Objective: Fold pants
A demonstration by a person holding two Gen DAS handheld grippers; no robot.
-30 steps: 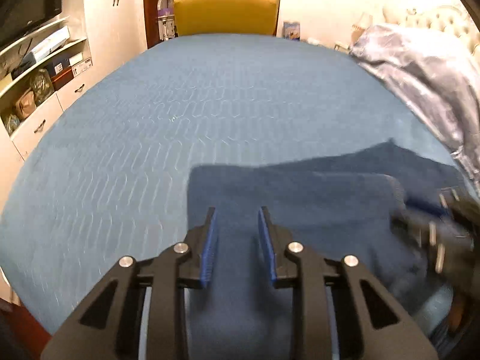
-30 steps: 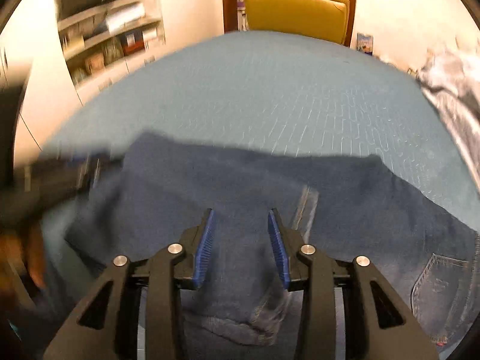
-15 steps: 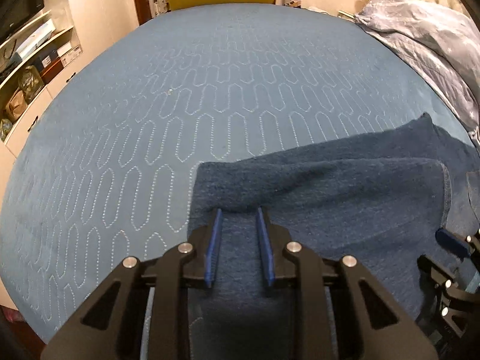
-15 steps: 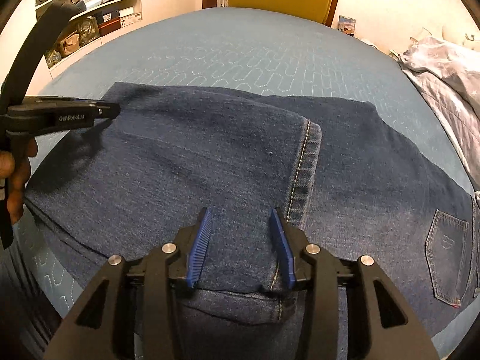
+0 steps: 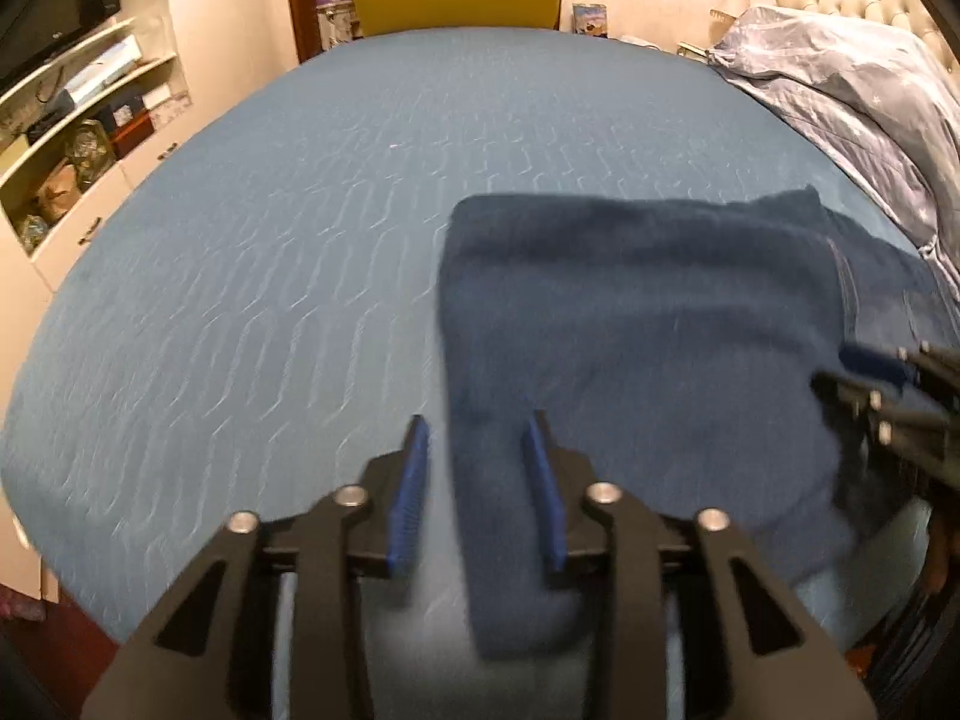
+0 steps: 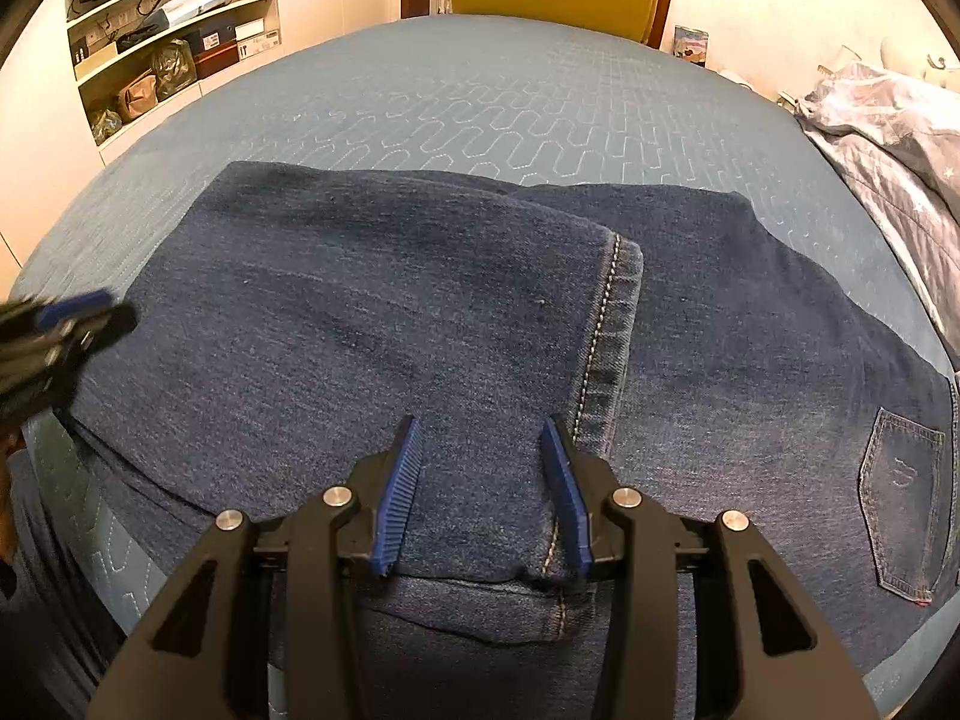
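Pants point(image 6: 456, 324): one pair, dark denim, on the blue bed point(image 6: 480, 102), legs folded across toward the pocket point(image 6: 900, 498) end. Judged soft, fairly heavy, limp yet holding a crease; best taken at the stitched hem point(image 6: 606, 336) or the folded edge. Tools: two. Left tool point(image 5: 477, 483) wide apart, empty, straddling the left fold edge. Right tool point(image 6: 483, 486) wide apart, empty, over the hem corner.

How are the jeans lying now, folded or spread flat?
Folded once: the jeans have their hem lying across the seat, short of the back pocket.
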